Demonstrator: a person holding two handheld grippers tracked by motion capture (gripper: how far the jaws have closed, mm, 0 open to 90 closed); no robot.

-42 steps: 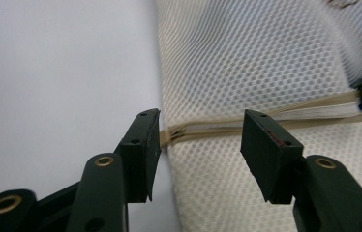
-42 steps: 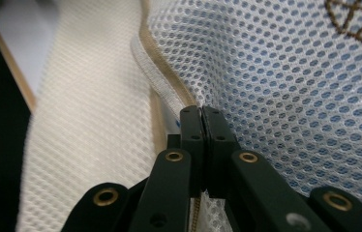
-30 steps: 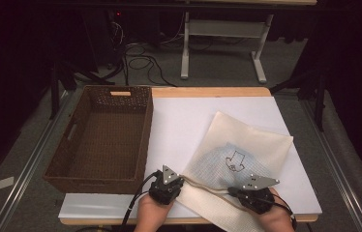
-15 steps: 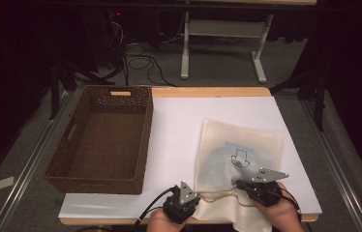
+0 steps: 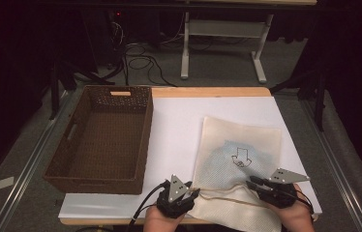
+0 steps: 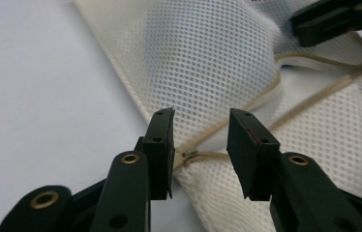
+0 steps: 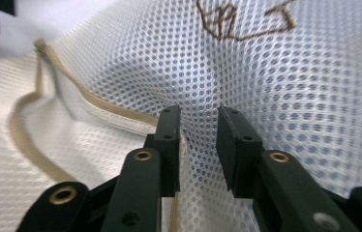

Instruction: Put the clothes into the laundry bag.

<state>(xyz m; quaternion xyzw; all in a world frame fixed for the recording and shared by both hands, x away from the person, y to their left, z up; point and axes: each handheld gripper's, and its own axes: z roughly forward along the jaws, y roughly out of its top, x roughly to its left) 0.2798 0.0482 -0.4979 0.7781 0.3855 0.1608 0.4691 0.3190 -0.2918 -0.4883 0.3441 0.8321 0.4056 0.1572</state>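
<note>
Mesh bag (image 5: 239,162) lies flat on the white table sheet (image 5: 179,125), right of the wicker basket (image 5: 102,140), its long axis running away from the person and its tan-trimmed mouth (image 6: 266,96) at the near edge. Both grippers sit at that near edge: left gripper (image 5: 192,193) at the bag's near-left corner, right gripper (image 5: 255,182) at its near-right side. Both sets of jaws have just been opening and stand partly apart; left gripper view shows the trim corner (image 6: 191,155) between the pads, unpressed, and right gripper view shows a ridge of mesh (image 7: 198,121) in the gap, likewise free. The basket lies to the left, so the left hand is nearer for any transfer.
</note>
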